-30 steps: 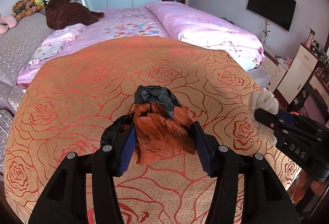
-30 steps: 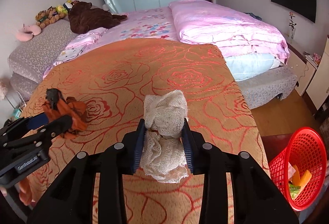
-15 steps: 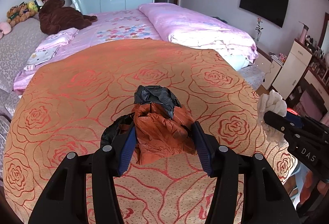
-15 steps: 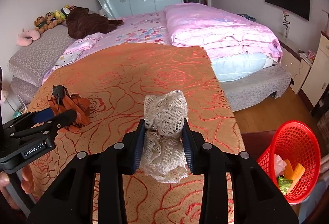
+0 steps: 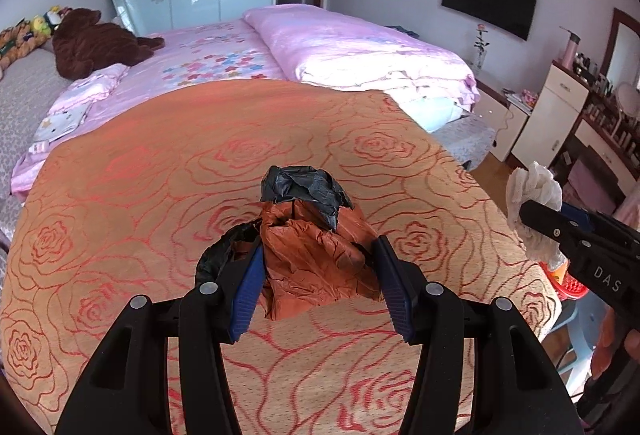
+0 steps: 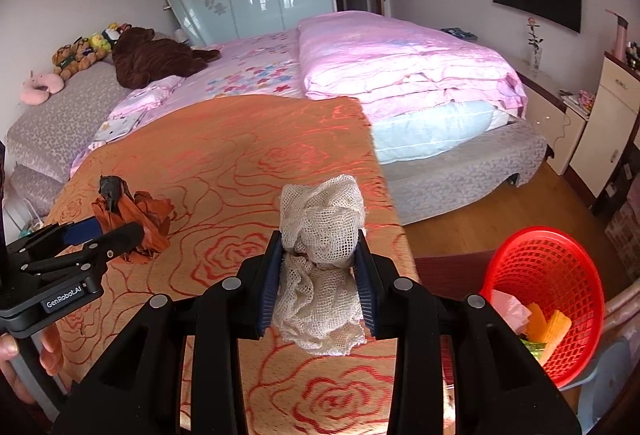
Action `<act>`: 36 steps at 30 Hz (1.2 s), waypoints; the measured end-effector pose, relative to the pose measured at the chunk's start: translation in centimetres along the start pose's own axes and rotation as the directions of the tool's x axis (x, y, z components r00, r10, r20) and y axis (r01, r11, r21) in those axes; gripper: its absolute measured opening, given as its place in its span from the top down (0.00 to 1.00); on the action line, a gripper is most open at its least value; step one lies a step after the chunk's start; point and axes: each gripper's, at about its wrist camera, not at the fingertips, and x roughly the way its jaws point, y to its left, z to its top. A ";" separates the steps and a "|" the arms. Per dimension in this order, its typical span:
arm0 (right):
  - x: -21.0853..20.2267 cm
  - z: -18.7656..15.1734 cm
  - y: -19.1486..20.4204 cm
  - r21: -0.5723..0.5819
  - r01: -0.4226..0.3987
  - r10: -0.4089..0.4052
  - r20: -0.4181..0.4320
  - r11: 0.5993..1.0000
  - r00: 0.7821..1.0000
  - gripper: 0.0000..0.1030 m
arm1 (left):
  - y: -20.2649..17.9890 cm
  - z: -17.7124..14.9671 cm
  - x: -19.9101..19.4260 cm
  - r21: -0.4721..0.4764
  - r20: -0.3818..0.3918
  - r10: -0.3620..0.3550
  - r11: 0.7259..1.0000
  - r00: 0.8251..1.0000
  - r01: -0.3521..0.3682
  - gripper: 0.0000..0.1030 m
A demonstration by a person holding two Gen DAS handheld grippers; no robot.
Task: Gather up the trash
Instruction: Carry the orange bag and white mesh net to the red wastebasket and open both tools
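1. I have the left gripper (image 5: pixel 320 287) closed on a crumpled orange-and-black plastic bag (image 5: pixel 316 255); the jaws sit at a middling width because the wad fills the gap, blue pads pressed into both flanks. It hangs clear above the rose-patterned orange bedspread (image 5: pixel 160 171).
2. I judge this bag light, soft and springy. Thin film is slick, so the hold belongs across the thick orange middle, where it is now, not on the loose black tail that sticks out past the left pad.
3. The right gripper (image 6: pixel 318 275) is clamped on a wad of white mesh cloth (image 6: pixel 320 235), jaws narrow, the cloth squeezed at its waist, with a ball above the pads and a loose drape below.
4. The mesh looks very light, limp and rough enough to grip well. Its open weave could snag on a pad when I let go, I reckon, so a wide opening seems wise.
5. Further right and lower stands the red mesh basket (image 6: pixel 560 267), already holding pink, orange and green scraps. It is well apart from both loads.
6. Beyond lie the pink quilt (image 6: pixel 400 59) and a brown plush bear (image 6: pixel 156 55).
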 end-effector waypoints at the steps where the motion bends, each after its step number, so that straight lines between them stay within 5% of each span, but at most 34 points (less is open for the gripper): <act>1: -0.1 0.0 -0.2 0.004 0.007 -0.007 0.002 1.000 1.000 0.67 | -0.2 0.1 0.0 0.005 0.001 -0.007 1.000 1.000 0.007 0.50; 16: -2.6 -0.4 -7.0 0.107 0.122 -0.126 0.029 0.987 0.992 0.67 | -7.3 2.2 1.0 0.135 0.013 -0.138 0.982 0.990 0.135 0.50; 36: -5.1 -3.1 -17.0 0.303 0.264 -0.282 0.016 0.916 0.959 0.67 | -18.8 3.9 3.1 0.291 -0.053 -0.293 0.910 0.955 0.295 0.50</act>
